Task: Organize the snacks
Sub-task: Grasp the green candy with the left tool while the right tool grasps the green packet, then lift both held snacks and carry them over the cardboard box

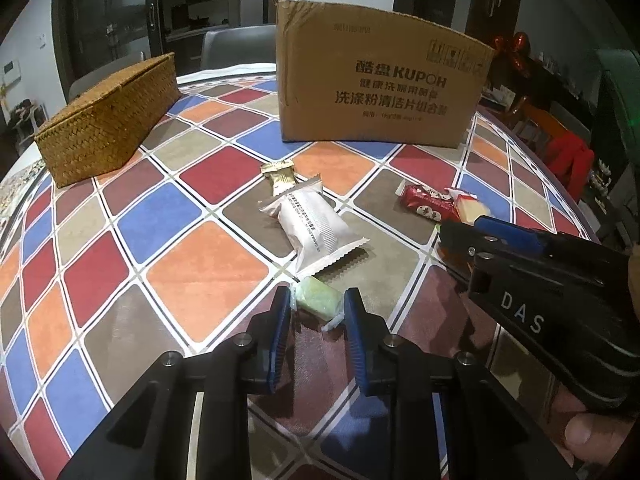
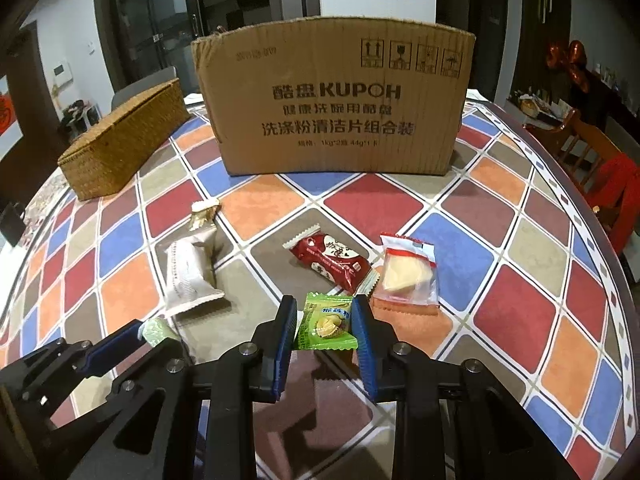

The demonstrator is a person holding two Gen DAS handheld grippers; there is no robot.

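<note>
Box (image 2: 336, 108) – "KUPOH"; gripper (image 1: 460, 240) – "DAS"

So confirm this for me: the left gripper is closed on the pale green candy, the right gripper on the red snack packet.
Not quite. The left gripper is on the pale green candy, but the right gripper grips the green durian candy packet, as the right wrist view shows. The red snack packet lies untouched on the table beyond it.

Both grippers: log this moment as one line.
left gripper: shut on pale green candy | right gripper: shut on green durian candy | both candies on table | cardboard box behind
</note>
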